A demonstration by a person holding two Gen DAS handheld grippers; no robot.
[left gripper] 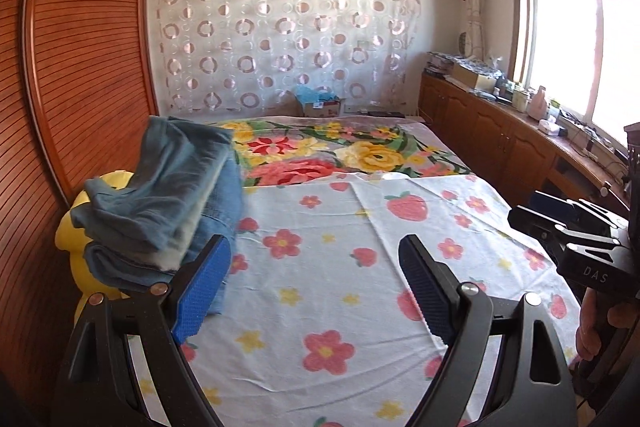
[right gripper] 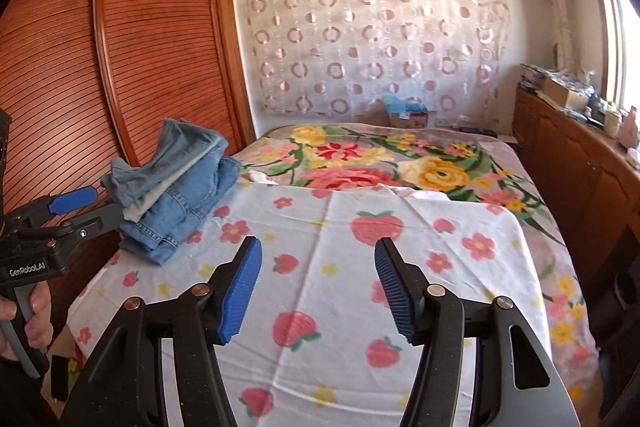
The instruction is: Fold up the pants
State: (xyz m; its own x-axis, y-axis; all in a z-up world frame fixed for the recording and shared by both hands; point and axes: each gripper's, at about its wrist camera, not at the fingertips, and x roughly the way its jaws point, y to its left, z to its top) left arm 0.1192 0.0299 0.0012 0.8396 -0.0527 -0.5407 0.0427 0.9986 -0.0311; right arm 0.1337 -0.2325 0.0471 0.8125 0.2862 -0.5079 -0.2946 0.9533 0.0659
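Note:
A stack of folded blue denim pants [left gripper: 168, 203] sits at the left edge of the bed, on the white strawberry sheet [left gripper: 320, 267]; it also shows in the right wrist view [right gripper: 176, 191]. My left gripper [left gripper: 316, 291] is open and empty, its left blue pad just beside the stack's near edge. It shows from the side in the right wrist view [right gripper: 86, 207], close to the stack. My right gripper [right gripper: 318, 291] is open and empty over the sheet, to the right of the stack. It also shows at the right edge of the left wrist view [left gripper: 560, 219].
A wooden louvred wardrobe [left gripper: 80, 67] stands against the bed's left side. A yellow cushion [left gripper: 76, 223] lies under the stack. A floral blanket [left gripper: 360, 151] covers the far bed. A cardboard box [left gripper: 320, 105] stands by the curtain. A cluttered wooden cabinet [left gripper: 500, 123] runs along the right under the window.

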